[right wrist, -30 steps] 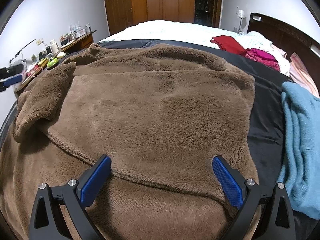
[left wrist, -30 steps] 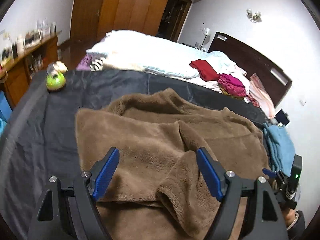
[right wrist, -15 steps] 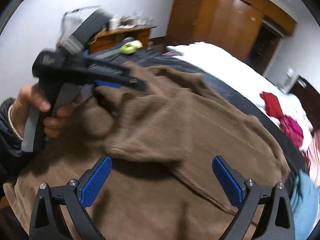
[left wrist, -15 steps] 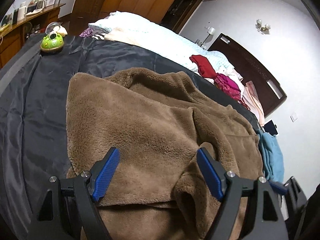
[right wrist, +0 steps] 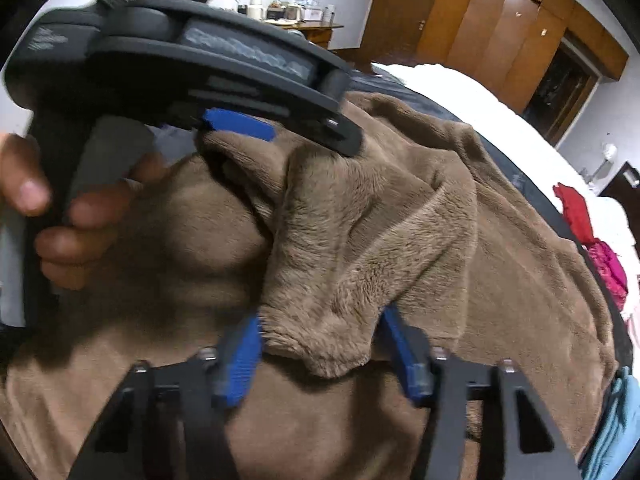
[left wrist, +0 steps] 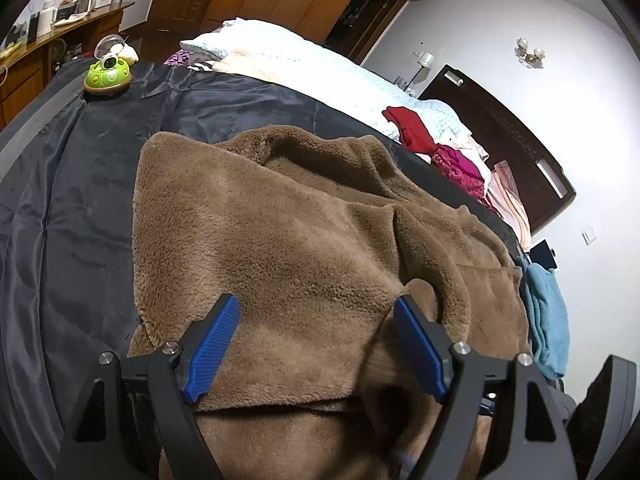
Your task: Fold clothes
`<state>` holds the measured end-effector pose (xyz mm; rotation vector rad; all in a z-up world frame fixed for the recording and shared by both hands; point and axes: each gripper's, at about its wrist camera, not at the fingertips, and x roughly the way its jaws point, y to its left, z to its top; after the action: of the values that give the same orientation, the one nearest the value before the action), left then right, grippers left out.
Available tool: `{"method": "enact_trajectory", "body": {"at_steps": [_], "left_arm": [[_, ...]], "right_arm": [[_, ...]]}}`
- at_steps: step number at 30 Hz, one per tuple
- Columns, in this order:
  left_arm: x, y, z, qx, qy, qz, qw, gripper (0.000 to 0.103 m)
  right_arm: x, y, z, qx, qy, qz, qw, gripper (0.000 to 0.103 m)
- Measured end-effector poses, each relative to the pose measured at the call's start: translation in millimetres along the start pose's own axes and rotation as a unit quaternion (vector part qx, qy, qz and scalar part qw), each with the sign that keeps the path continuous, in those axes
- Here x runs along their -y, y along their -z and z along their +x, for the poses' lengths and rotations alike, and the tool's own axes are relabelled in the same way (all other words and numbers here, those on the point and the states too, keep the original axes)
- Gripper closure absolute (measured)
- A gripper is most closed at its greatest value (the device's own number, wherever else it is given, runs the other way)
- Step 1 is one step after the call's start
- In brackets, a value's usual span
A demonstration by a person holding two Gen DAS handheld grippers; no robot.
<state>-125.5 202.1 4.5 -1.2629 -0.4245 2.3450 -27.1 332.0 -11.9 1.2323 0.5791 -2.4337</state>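
Observation:
A brown fleece garment (left wrist: pixel 304 240) lies spread on a dark sheet (left wrist: pixel 60 184) over the bed. My left gripper (left wrist: pixel 316 344) is open low over the garment's near part, with a folded sleeve by its right finger. In the right wrist view my right gripper (right wrist: pixel 320 344) has narrowed around the sleeve cuff (right wrist: pixel 332 336), which sits between its blue pads. The left gripper (right wrist: pixel 240 124) shows there too, held in a hand close above the sleeve (right wrist: pixel 360 216).
A green toy (left wrist: pixel 107 76) stands at the sheet's far left corner. White bedding (left wrist: pixel 320 76), red (left wrist: pixel 412 128) and pink clothes (left wrist: pixel 460 168) lie beyond. A blue garment (left wrist: pixel 548 320) lies at the right. A wooden dresser (left wrist: pixel 24 72) is on the left.
My right gripper has swung left toward the left gripper and its fingers have closed in around the sleeve cuff. The left gripper has moved slightly lower over the garment and stayed open.

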Motion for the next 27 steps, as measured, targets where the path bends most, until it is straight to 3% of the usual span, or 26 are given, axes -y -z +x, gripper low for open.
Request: {"method": "enact_trajectory", "body": {"at_steps": [2, 6, 10, 14, 16, 17, 18, 23, 27], "left_arm": [[-0.3, 0.2, 0.2, 0.0, -0.001, 0.001, 1.0, 0.02], [1.3, 0.6, 0.9, 0.001, -0.007, 0.006, 1.0, 0.02], [2.5, 1.1, 1.4, 0.001, -0.011, 0.011, 0.9999, 0.02], [4.9, 2.2, 2.7, 0.001, -0.014, 0.019, 0.9997, 0.02], [7.8, 3.6, 3.6, 0.002, -0.024, 0.027, 0.9993, 0.02], [9.0, 4.3, 4.1, 0.003, -0.029, 0.032, 0.9991, 0.02], [9.8, 4.8, 4.4, 0.003, -0.032, 0.035, 0.9989, 0.02], [9.9, 5.3, 5.4, 0.003, -0.035, 0.04, 0.9986, 0.019], [11.5, 5.8, 6.8, 0.002, -0.04, 0.046, 0.9981, 0.018]], "right_arm": [[14.8, 3.2, -8.2, 0.011, 0.0, 0.033, 0.999, 0.073], [61.2, 14.9, -35.9, 0.051, 0.013, 0.12, 0.991, 0.076], [117.7, 34.8, -56.0, 0.075, 0.013, 0.224, 0.972, 0.076], [152.6, 59.1, -52.9, 0.063, -0.036, 0.302, 0.951, 0.075], [159.9, 67.8, -51.0, 0.059, -0.055, 0.316, 0.945, 0.064], [162.8, 69.7, -48.9, 0.059, -0.055, 0.32, 0.944, 0.04], [167.0, 71.9, -48.4, 0.063, -0.055, 0.327, 0.941, 0.023], [197.2, 87.4, -55.1, 0.079, -0.058, 0.372, 0.923, 0.022], [207.8, 85.1, -67.2, 0.085, -0.051, 0.364, 0.926, 0.022]]}}
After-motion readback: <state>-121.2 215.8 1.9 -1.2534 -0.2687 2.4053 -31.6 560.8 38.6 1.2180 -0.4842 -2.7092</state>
